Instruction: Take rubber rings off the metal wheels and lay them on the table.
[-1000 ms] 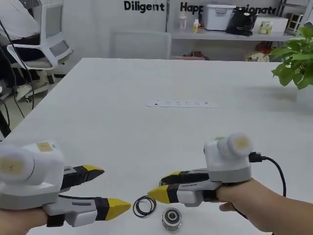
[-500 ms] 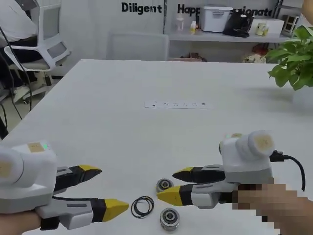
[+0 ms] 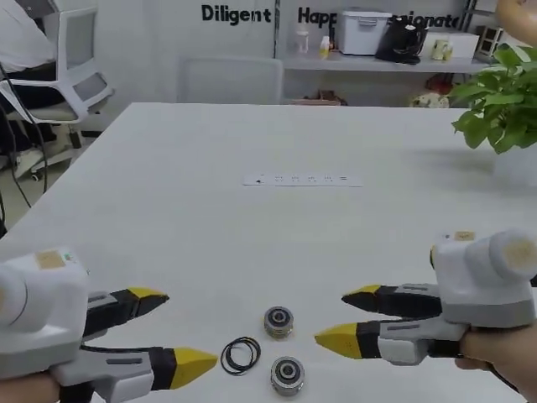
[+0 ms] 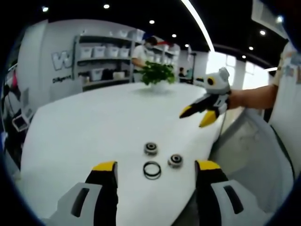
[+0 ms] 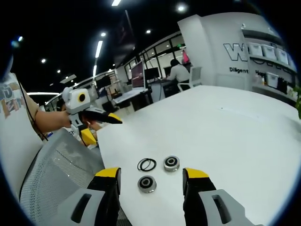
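Note:
Two metal wheels lie near the white table's front edge, one [image 3: 278,321] just beyond the other [image 3: 288,373]. To their left lie thin black rubber rings [image 3: 241,354], loose on the table and overlapping. My left gripper [image 3: 172,329] hovers open left of the rings, with nothing between its jaws. My right gripper [image 3: 340,317] is open and empty, to the right of the wheels. In the left gripper view the rings [image 4: 152,169] and wheels [image 4: 151,148] [image 4: 175,160] sit just ahead of the jaws. The right gripper view has the wheels [image 5: 171,163] [image 5: 147,183] and rings [image 5: 146,164] ahead too.
A flush socket strip [image 3: 302,180] sits mid-table. At the far right a green plant [image 3: 495,117] stands. An office chair [image 3: 71,75] is off the table's left corner, and shelves line the back wall. The table's front edge is close to the wheels.
My right gripper has pulled back to the right, uncovering the farther wheel. The left gripper has stayed roughly in place. The rings and wheels have not moved.

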A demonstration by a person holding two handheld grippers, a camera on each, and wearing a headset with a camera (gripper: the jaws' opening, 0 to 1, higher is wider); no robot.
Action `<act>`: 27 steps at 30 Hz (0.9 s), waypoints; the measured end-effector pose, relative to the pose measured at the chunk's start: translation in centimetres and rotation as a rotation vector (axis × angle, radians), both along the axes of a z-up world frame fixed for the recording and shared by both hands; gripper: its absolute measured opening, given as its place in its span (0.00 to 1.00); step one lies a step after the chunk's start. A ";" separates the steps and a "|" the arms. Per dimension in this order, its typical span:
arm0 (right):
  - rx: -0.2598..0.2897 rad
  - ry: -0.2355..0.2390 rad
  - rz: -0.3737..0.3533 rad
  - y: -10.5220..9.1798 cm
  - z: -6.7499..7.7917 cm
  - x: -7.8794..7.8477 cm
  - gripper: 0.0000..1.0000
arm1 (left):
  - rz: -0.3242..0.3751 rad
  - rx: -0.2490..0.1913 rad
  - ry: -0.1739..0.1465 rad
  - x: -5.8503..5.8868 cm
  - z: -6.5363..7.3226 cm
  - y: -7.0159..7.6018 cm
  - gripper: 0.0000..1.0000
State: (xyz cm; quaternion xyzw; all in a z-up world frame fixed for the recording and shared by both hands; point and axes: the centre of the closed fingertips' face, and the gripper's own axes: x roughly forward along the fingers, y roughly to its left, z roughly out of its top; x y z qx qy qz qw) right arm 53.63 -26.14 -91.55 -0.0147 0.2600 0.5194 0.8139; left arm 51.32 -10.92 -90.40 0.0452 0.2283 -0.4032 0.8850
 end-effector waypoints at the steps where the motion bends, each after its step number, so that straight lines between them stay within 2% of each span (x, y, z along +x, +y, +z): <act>1: 0.001 0.002 -0.006 -0.3 0.0 -0.1 0.52 | 0.001 -0.001 0.001 0.0 -0.1 0.0 0.67; 11: -0.028 -0.007 -0.061 -2.6 -0.5 -1.1 0.55 | 0.010 -0.010 0.010 -0.8 -0.1 0.3 0.68; 16: -0.052 -0.004 -0.069 -3.1 -0.8 -1.9 0.57 | 0.014 -0.024 0.006 -1.1 0.3 0.3 0.69; 21: -0.058 -0.003 -0.075 -3.4 -0.9 -2.4 0.57 | 0.007 -0.018 0.004 -1.3 0.3 0.2 0.69; 27: -0.080 -0.005 -0.081 -3.8 -1.2 -2.5 0.58 | 0.001 -0.021 0.017 -1.6 0.3 -0.1 0.66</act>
